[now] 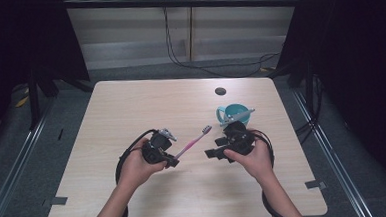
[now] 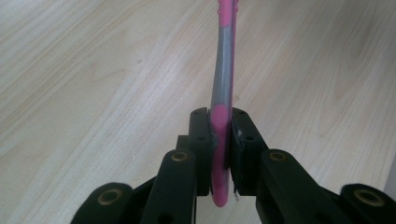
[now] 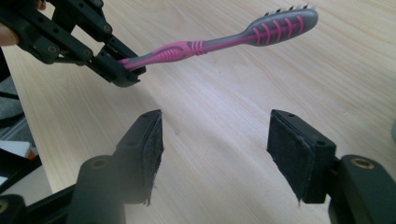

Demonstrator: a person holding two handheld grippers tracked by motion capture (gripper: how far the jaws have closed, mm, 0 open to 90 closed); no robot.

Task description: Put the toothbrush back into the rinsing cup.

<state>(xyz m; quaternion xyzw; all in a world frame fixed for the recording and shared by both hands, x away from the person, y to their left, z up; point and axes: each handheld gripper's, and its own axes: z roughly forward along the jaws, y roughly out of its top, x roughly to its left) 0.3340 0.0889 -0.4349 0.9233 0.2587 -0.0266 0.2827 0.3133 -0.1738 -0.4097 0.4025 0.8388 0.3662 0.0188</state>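
one pink and grey toothbrush (image 1: 194, 141) sits at the centre of the high view. one teal cup (image 1: 232, 112) stands right of centre, with one grey stick-like item (image 1: 237, 116) lying across its rim. two black grippers show in the lower middle: the left gripper (image 1: 171, 160) and the right gripper (image 1: 214, 153). one wooden table (image 1: 131, 106); one dark round hole (image 1: 220, 91) in its upper right part.
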